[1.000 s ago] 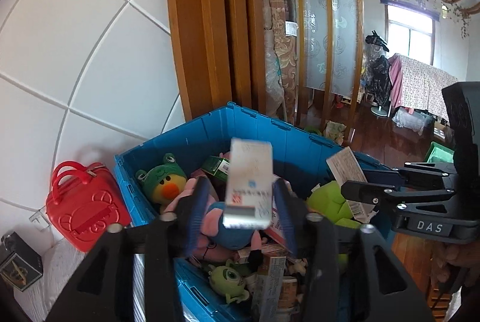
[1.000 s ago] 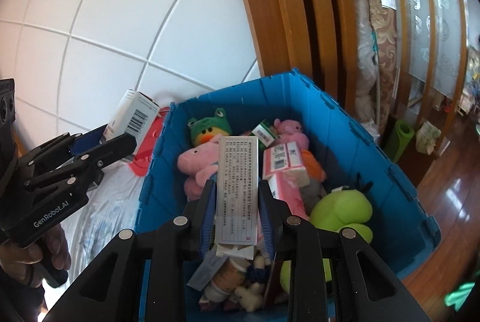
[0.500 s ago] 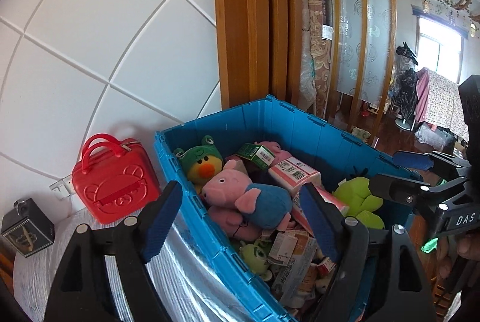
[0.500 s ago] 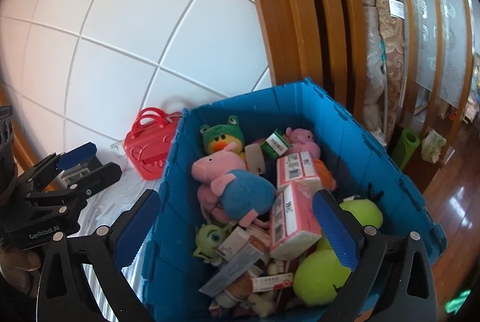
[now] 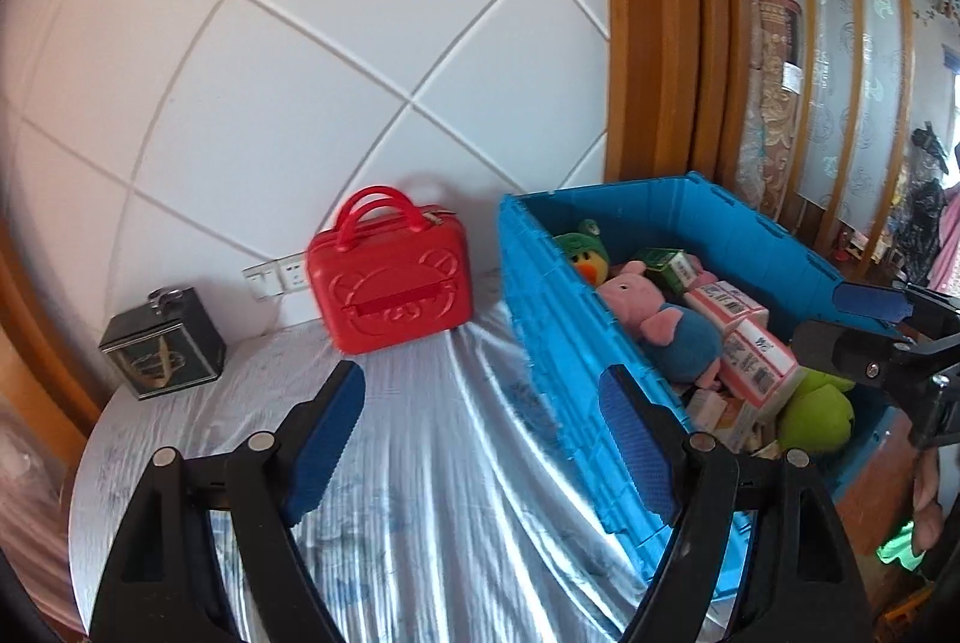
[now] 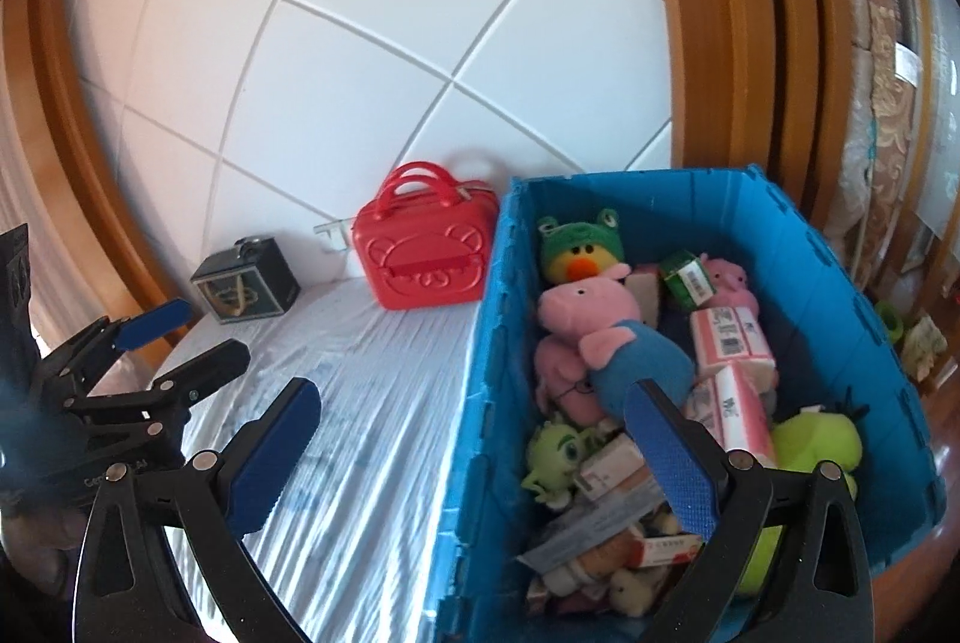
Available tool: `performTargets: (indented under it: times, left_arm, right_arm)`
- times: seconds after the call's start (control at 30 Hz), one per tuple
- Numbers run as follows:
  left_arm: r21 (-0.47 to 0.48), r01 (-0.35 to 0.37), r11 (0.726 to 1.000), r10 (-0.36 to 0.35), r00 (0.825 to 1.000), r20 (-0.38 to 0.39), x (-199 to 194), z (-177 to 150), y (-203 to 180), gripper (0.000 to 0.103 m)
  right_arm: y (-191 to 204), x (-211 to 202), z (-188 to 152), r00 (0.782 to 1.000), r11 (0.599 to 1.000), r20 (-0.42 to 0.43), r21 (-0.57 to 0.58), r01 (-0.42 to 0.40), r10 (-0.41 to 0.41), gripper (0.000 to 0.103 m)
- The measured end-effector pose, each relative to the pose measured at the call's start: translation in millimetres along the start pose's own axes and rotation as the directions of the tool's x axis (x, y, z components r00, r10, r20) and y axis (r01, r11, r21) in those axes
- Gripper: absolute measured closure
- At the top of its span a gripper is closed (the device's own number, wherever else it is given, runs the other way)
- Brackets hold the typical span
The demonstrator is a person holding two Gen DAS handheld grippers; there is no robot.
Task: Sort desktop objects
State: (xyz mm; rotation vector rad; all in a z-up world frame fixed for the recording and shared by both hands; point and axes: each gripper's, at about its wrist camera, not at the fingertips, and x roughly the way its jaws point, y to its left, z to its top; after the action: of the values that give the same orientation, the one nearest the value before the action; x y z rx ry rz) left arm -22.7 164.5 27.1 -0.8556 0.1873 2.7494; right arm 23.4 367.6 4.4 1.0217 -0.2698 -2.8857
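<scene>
Spreading wide, the left gripper (image 5: 483, 427) and right gripper (image 6: 474, 448) are seen empty — nothing is pinched. At right of frame, the blue crate (image 6: 840, 283) is packed with plush toys and boxes; a red case (image 5: 390, 295) is stood at centre.

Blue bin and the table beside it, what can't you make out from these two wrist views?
- Blue bin, right wrist view: its near end is cut off by the bottom edge and covered by the right gripper fingers.
- Cartons: print too small to read.
- Black box, left wrist view: contents and emblem unclear.
- Wall socket: partly hidden behind the red case.
- Table front: covered by the left gripper.
</scene>
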Motion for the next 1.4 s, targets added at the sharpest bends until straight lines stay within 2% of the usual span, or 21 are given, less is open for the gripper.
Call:
performTargets:
  times: [0.1, 0.23, 0.37, 0.53, 0.7, 1.0, 1.4]
  left_arm:
    - [-0.05, -0.052, 0.997, 0.051, 0.998, -0.02, -11.0, -13.4, 25.8, 0.023]
    - [-0.085, -0.09, 0.992, 0.085, 0.995, -0.059, -17.3, -29.4, 55.2, 0.023]
    - [-0.119, -0.134, 0.984, 0.125, 0.988, -0.086, -24.4, -42.7, 82.3, 0.023]
    - [-0.14, -0.136, 0.981, 0.122, 0.987, -0.1, -34.4, -53.9, 102.3, 0.023]
    - [-0.144, -0.143, 0.979, 0.127, 0.985, -0.114, -40.0, -58.5, 109.9, 0.023]
    - [-0.147, -0.163, 0.976, 0.139, 0.977, -0.159, -41.4, -67.7, 114.0, 0.023]
    - [-0.134, -0.186, 0.973, 0.163, 0.973, -0.164, -42.3, -65.8, 114.4, 0.023]
  right_arm:
    - [24.3, 7.2, -3.3, 0.999, 0.999, -0.022, -0.017, -0.027, 0.027, 0.0]
    - [56.5, 15.6, -9.4, 0.998, 0.998, -0.05, -0.051, -0.047, 0.044, 0.0]
    - [76.5, 18.4, -15.1, 0.997, 0.997, -0.066, -0.06, -0.041, 0.037, 0.0]
    - [92.1, 19.2, -17.9, 0.997, 0.998, -0.079, -0.059, -0.028, 0.023, 0.0]
    - [102.5, 17.4, -20.2, 0.997, 0.997, -0.075, -0.071, 0.022, -0.027, 0.0]
    - [101.0, 11.4, -26.8, 0.993, 0.996, -0.091, -0.069, 0.064, -0.07, 0.0]
    - [103.3, 10.4, -26.7, 0.995, 0.996, -0.088, -0.079, 0.044, -0.051, 0.0]
